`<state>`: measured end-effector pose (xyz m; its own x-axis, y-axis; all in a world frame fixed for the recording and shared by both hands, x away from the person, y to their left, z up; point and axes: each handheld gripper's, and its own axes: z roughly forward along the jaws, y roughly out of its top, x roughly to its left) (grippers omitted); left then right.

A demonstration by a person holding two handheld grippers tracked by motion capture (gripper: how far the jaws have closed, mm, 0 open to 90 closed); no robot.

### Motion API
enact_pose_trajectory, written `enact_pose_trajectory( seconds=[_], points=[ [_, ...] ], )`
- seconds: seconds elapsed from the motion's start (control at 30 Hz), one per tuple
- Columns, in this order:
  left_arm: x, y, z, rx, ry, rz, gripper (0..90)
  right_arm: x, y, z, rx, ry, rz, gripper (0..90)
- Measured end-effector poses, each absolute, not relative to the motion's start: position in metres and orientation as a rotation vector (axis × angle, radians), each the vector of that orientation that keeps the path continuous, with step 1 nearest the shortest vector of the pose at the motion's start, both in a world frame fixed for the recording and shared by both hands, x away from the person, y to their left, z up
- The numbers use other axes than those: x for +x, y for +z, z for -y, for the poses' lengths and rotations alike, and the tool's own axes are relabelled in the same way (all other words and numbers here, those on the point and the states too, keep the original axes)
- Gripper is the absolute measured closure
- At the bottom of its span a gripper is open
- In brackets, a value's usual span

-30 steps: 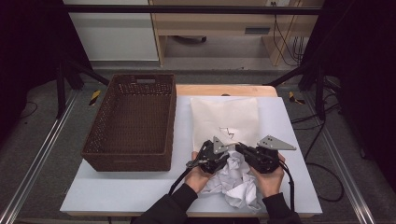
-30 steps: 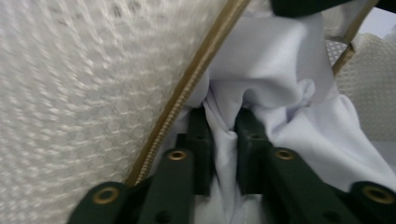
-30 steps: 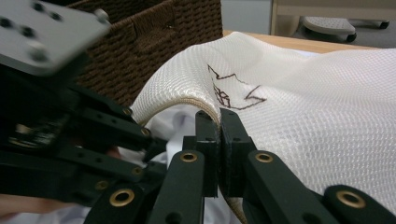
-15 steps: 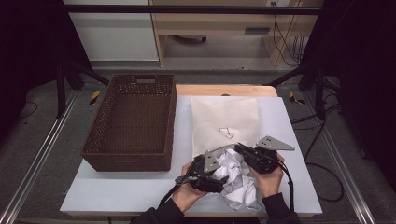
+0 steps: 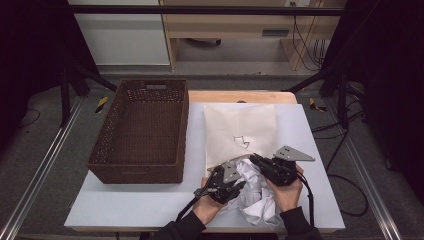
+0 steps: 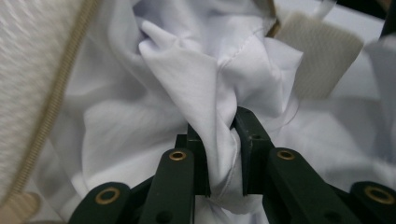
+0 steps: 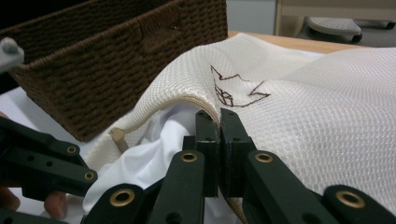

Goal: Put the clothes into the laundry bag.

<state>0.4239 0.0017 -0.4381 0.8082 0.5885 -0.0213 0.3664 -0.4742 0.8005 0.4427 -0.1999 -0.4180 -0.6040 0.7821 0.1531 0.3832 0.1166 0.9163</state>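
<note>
A: White cloth [image 5: 257,192] — where?

B: Crumpled at the near edge of the table [image 5: 150,205], right of centre, between the two hands. Its upper part sits at the mouth of the mesh bag [image 5: 240,127], which lies flat behind it. In the left gripper view the cloth [image 6: 154,116] is bunched in folds against the bag's tan hem.

A: Left gripper [image 5: 239,186]?

B: Clenched on a fold of the cloth. The left gripper view [image 6: 223,156] shows fabric pinched between the two black jaws.

A: Right gripper [image 5: 254,159]?

B: Clamped on the bag's hem; the right gripper view [image 7: 219,135] has the jaws tight together with the hem between them, lifting it off the cloth [image 7: 144,158]. A small dark line drawing marks the mesh just beyond.

A: Surroundings?

B: Basket [image 5: 140,132], dark brown wicker, left of the bag, just beside it. Seen close in the right gripper view [image 7: 107,60]. Left hand [image 5: 210,207] and right hand [image 5: 286,192] come in from the bottom in dark sleeves. Cables trail back from both grippers.
</note>
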Motion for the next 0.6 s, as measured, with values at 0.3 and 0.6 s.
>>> enact_pose_trajectory(
  seconds=[0.3,0.6],
  points=[
    [0.451,-0.438,0.021,2.152,0.462,-0.756,77.3,0.438,-0.409,0.204,1.118,1.526,-2.01,88.1],
    [0.456,-0.45,0.005,2.124,0.369,-0.75,52.2,0.443,-0.42,0.203,1.134,1.473,-2.036,88.0]
  ],
)
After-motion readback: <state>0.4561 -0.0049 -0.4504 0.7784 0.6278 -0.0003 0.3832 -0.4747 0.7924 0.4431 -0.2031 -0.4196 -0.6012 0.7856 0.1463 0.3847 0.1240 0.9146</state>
